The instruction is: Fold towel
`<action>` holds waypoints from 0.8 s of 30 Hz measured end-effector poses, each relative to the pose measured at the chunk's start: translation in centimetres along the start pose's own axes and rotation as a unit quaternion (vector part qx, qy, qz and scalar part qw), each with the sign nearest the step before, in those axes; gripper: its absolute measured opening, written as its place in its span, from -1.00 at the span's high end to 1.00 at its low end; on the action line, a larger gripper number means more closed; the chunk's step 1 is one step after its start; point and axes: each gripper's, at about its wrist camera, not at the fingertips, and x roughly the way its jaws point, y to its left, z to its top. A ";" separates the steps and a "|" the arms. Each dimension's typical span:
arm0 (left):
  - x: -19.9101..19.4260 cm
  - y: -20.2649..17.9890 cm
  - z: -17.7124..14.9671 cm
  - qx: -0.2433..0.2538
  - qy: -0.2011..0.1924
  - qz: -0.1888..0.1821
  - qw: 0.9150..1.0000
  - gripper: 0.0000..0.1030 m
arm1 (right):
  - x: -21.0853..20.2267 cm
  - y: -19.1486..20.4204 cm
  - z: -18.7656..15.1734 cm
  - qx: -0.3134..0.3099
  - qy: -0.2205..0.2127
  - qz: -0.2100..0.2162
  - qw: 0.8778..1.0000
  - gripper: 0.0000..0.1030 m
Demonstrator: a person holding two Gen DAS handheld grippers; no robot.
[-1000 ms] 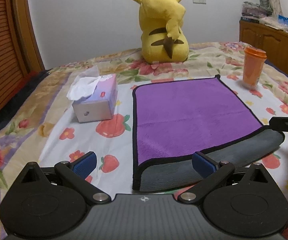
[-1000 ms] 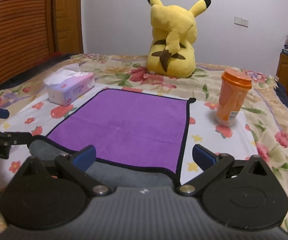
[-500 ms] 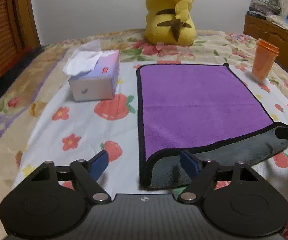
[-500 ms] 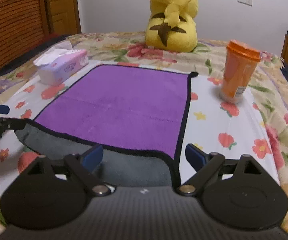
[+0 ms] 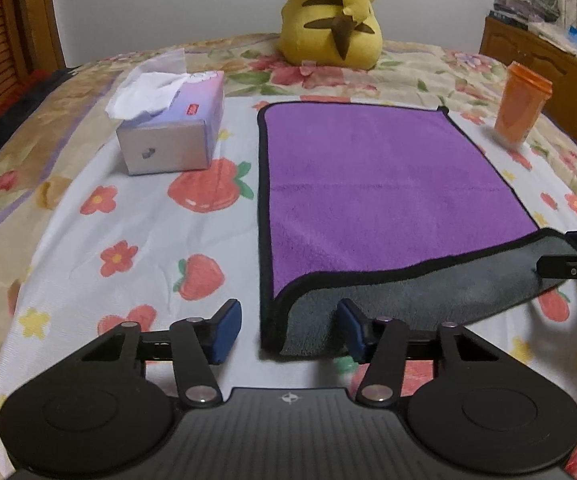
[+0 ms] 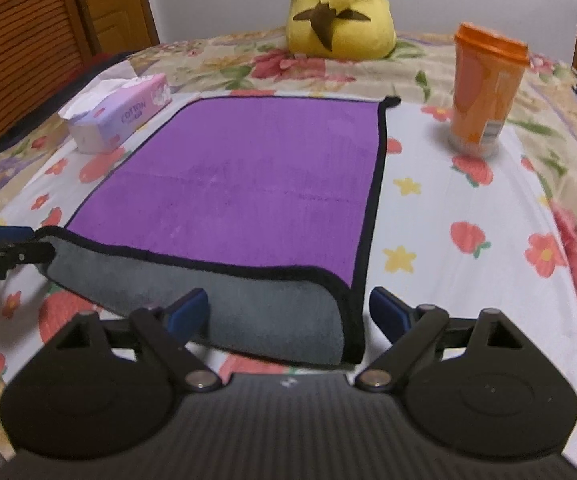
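A purple towel (image 5: 380, 184) with a black hem and grey underside lies flat on the bed; it also shows in the right wrist view (image 6: 248, 184). Its near edge is turned over, grey side (image 5: 416, 296) up. My left gripper (image 5: 288, 332) is open, its fingers either side of the near left corner. My right gripper (image 6: 288, 312) is open, its fingers either side of the near right corner. Each gripper's tip shows at the edge of the other view, at the towel's opposite corner.
A tissue box (image 5: 172, 136) stands left of the towel. An orange cup (image 6: 484, 92) stands right of it. A yellow plush toy (image 5: 332, 16) sits behind it. The flowered bedsheet (image 5: 136, 240) surrounds the towel. A wooden cabinet (image 5: 548, 60) is at the far right.
Both grippers have moved forward and down toward the towel's near edge, and both have narrowed their opening. The turned-over grey strip now sits between the fingers.
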 end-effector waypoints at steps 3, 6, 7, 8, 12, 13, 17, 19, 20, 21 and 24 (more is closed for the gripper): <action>0.2 0.1 -0.1 -0.001 0.005 -0.006 1.000 0.03 | 0.2 -0.1 -0.1 0.001 0.011 0.002 1.000 -0.59; 0.1 0.0 -0.1 -0.003 0.007 -0.012 1.000 0.16 | 0.2 -0.2 -0.1 0.008 0.016 0.012 1.000 -0.46; 0.1 0.0 -0.1 -0.005 0.008 -0.015 1.000 0.18 | 0.1 -0.2 -0.1 0.009 0.016 0.015 1.000 -0.44; 0.1 0.0 -0.1 -0.006 0.009 -0.017 1.000 0.21 | 0.0 -0.2 0.0 0.008 0.015 0.017 1.000 -0.41; 0.2 0.0 -0.1 -0.011 0.012 -0.023 1.000 0.32 | -0.2 -0.2 0.2 0.001 0.015 0.020 1.000 -0.19; 0.1 0.0 -0.1 -0.011 0.011 -0.022 1.000 0.34 | -0.2 -0.1 0.3 -0.004 0.014 0.019 1.000 -0.14; 0.0 -0.1 -0.1 -0.008 0.007 -0.024 1.000 0.51 | -0.3 -0.1 0.4 -0.010 0.013 0.020 1.000 0.10; -0.1 -0.2 -0.1 -0.006 0.006 -0.025 1.000 0.56 | -0.4 -0.1 0.5 -0.013 0.014 0.020 1.000 0.25; -0.1 -0.2 -0.1 -0.006 0.005 -0.025 1.000 0.57 | -0.4 -0.2 0.5 -0.013 0.015 0.019 1.000 0.28; -0.1 -0.3 -0.1 -0.005 0.005 -0.025 1.000 0.57 | -0.3 -0.3 0.5 -0.015 0.015 0.017 1.000 0.34; -0.1 -0.3 -0.2 -0.006 0.006 -0.025 1.000 0.63 | -0.2 -0.4 0.4 -0.030 0.014 0.003 0.999 0.55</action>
